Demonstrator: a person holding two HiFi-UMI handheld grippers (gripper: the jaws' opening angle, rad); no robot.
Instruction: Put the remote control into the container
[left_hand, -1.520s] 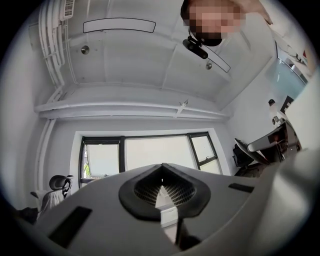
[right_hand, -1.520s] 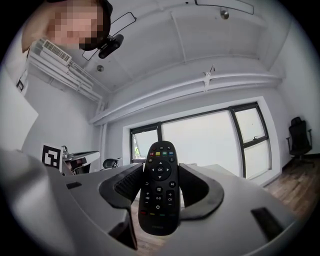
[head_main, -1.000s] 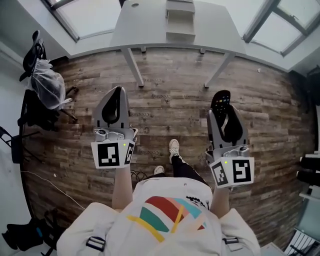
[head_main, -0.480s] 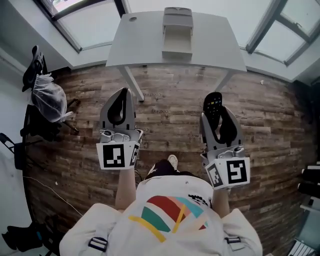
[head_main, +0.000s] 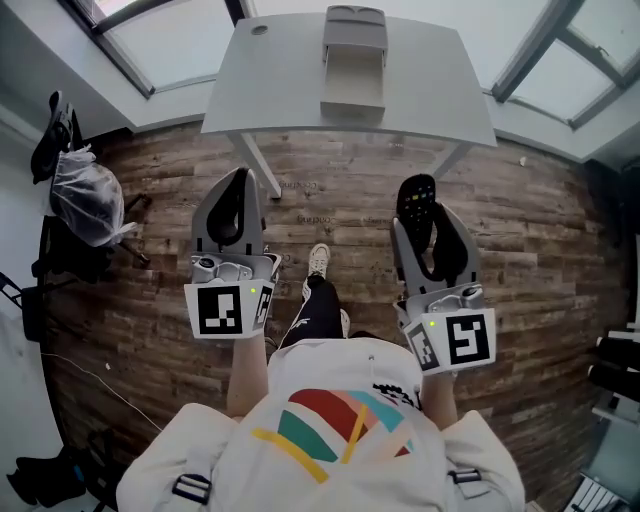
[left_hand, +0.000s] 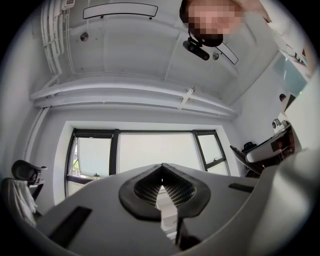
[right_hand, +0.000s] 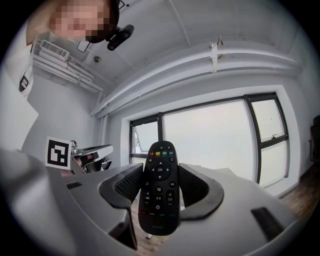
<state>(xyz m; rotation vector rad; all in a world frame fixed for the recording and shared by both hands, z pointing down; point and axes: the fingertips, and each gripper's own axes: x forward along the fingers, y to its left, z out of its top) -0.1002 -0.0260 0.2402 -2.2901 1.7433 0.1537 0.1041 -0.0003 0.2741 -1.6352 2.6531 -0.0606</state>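
Right gripper (head_main: 428, 228): we clamp black plastic remote control (head_main: 416, 198), axis 12 o'clock.
Grey rectangular container (head_main: 352, 102): 11 o'clock.
Left gripper (left_hand: 161, 188): jaws closed, empty.

Right ahead of my left gripper (head_main: 238, 182) stands a white table (head_main: 280, 90) on a brown wood floor (head_main: 340, 210). Off to that gripper's left is a black chair (head_main: 58, 125) with a white bag (head_main: 85, 195) on it. Past the table, big windows (left_hand: 155, 155) let bright daylight in under a white ceiling (left_hand: 125, 50).
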